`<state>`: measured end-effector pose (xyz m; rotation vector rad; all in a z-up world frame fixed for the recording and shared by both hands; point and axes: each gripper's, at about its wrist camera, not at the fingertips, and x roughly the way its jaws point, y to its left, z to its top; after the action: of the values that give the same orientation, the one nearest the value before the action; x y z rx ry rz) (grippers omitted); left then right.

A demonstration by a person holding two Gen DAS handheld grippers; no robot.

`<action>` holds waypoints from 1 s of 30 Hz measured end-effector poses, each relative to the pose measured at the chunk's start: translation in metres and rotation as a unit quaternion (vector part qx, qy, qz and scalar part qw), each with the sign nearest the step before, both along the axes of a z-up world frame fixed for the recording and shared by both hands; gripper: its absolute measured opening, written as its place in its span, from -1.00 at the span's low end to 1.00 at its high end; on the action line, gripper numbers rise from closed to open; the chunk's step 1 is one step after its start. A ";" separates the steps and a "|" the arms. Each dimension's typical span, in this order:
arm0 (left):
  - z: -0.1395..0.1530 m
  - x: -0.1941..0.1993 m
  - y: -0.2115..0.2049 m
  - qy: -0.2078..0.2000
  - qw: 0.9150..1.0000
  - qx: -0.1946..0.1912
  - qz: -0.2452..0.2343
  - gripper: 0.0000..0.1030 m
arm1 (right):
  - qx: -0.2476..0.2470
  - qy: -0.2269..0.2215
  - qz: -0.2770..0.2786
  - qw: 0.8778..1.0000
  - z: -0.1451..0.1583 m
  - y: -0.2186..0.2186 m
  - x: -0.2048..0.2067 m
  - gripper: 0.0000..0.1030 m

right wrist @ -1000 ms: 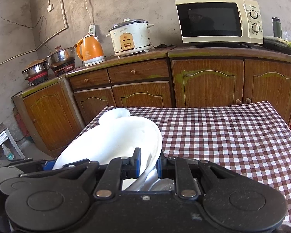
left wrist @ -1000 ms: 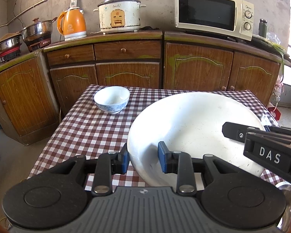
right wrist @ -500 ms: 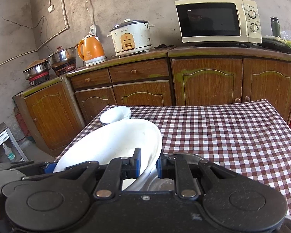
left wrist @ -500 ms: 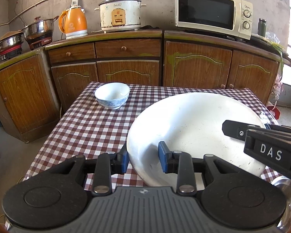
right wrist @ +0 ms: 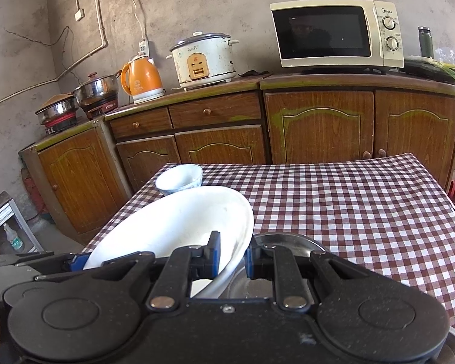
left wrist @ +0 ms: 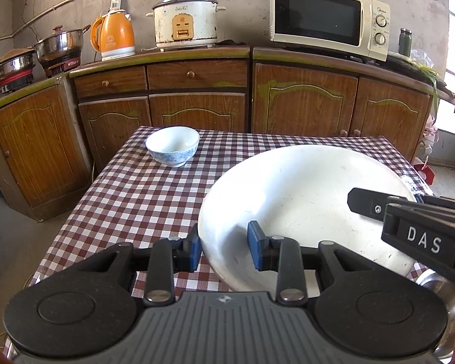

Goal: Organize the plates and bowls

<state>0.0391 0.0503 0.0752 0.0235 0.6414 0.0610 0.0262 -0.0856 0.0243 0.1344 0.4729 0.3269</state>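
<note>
A large white plate (left wrist: 303, 200) is being held tilted above the checked table (left wrist: 130, 200), with both grippers clamping its rim. The left gripper (left wrist: 224, 247) is pinching the plate's near edge, one of its blue fingers (left wrist: 194, 248) sitting outside the rim and the other inside. The right gripper (right wrist: 232, 259) is gripping the plate's right edge, its fingers closed tight on the thin rim. A small white bowl (left wrist: 173, 145) with a blue pattern is standing on the table beyond the plate, toward the far left corner. A metal dish (right wrist: 288, 239) is lying on the table just under the plate's right edge.
</note>
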 end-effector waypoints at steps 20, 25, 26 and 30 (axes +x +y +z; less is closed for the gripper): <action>-0.007 -0.018 -0.009 0.000 1.000 -0.004 -0.008 -0.36 | -0.003 -0.004 -0.013 1.000 -0.008 -0.009 -0.028 -0.58; -0.009 -0.021 -0.011 0.000 1.000 -0.002 -0.009 -0.36 | -0.001 -0.003 -0.014 1.000 -0.011 -0.010 -0.032 -0.58; -0.009 -0.022 -0.010 0.000 1.000 -0.004 -0.008 -0.36 | -0.002 -0.004 -0.014 1.000 -0.011 -0.011 -0.032 -0.58; -0.011 -0.024 -0.010 0.002 1.000 -0.005 -0.008 -0.36 | -0.002 -0.003 -0.015 1.000 -0.012 -0.010 -0.033 -0.58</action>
<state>0.0150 0.0398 0.0646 0.0186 0.6452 0.0416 -0.0073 -0.0958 0.0128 0.1365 0.4642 0.2974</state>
